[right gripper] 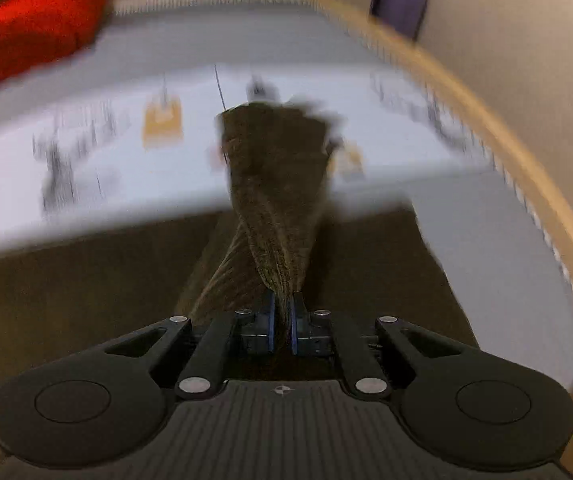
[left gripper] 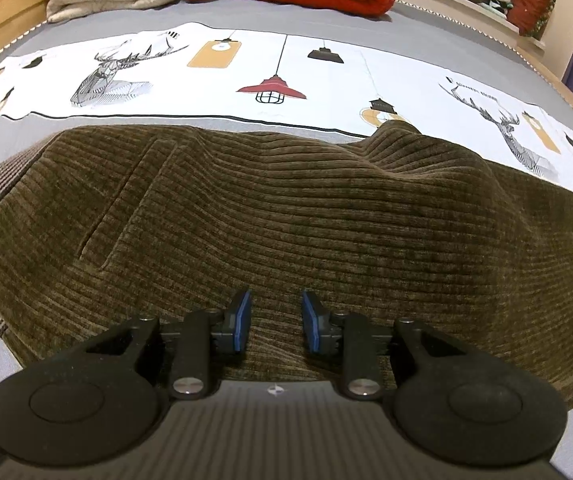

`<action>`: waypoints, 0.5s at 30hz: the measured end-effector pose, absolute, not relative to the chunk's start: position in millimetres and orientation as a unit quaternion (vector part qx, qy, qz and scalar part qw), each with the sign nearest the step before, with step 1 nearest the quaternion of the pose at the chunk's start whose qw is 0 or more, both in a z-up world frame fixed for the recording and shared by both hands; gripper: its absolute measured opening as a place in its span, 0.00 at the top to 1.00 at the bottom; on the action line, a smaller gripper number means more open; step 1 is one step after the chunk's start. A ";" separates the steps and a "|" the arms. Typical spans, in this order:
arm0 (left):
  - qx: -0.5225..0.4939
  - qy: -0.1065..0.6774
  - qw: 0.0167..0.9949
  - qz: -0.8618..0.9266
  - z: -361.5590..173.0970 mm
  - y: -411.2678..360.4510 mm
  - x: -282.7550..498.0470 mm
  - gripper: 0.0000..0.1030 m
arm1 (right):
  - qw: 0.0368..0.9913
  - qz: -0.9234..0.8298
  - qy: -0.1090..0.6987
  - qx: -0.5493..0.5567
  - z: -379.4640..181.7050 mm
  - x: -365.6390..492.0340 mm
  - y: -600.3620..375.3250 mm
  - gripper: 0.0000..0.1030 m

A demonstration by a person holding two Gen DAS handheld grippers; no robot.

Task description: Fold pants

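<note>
Pinching a gathered ridge of the brown corduroy pants [right gripper: 274, 208] on the bed [left gripper: 246, 12], my right tool [right gripper: 281, 322] is clamped; left tool [left gripper: 274, 312] hovers apart. Fabric looks soft, heavy; I would grip the hems.

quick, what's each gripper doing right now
left gripper: open, over the brown corduroy pants, nothing pinched
right gripper: shut on a bunched part of the pants

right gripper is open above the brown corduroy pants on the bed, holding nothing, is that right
Not quite. The right wrist view shows the right gripper shut on a bunched fold of the brown corduroy pants, not open and not holding nothing. The pants are on the bed.
</note>
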State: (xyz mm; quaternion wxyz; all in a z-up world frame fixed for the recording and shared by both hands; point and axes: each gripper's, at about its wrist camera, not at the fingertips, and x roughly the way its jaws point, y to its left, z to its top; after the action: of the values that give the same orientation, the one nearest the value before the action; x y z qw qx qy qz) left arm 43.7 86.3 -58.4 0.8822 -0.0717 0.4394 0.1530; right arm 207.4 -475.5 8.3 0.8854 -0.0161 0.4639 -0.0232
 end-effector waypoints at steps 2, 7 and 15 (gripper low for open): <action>-0.074 0.440 0.882 0.155 -58.2 86.5 44.1 0.69 | 0.854 0.001 0.520 -0.024 -14.4 184.6 -496.0 0.93; -0.062 0.438 0.883 0.160 -58.1 81.2 43.1 0.66 | 0.845 0.023 0.534 0.036 -24.5 156.0 -534.9 0.88; -0.070 0.417 0.895 0.138 -52.8 76.8 33.9 0.63 | 0.821 -0.106 0.482 0.288 -36.6 178.4 -605.1 0.59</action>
State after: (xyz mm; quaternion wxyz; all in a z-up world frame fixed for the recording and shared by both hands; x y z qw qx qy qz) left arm 33.9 76.8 -52.8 0.8954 -0.0699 0.4174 0.1382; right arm 178.4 -605.1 -36.6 0.8208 0.2876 0.4821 -0.1056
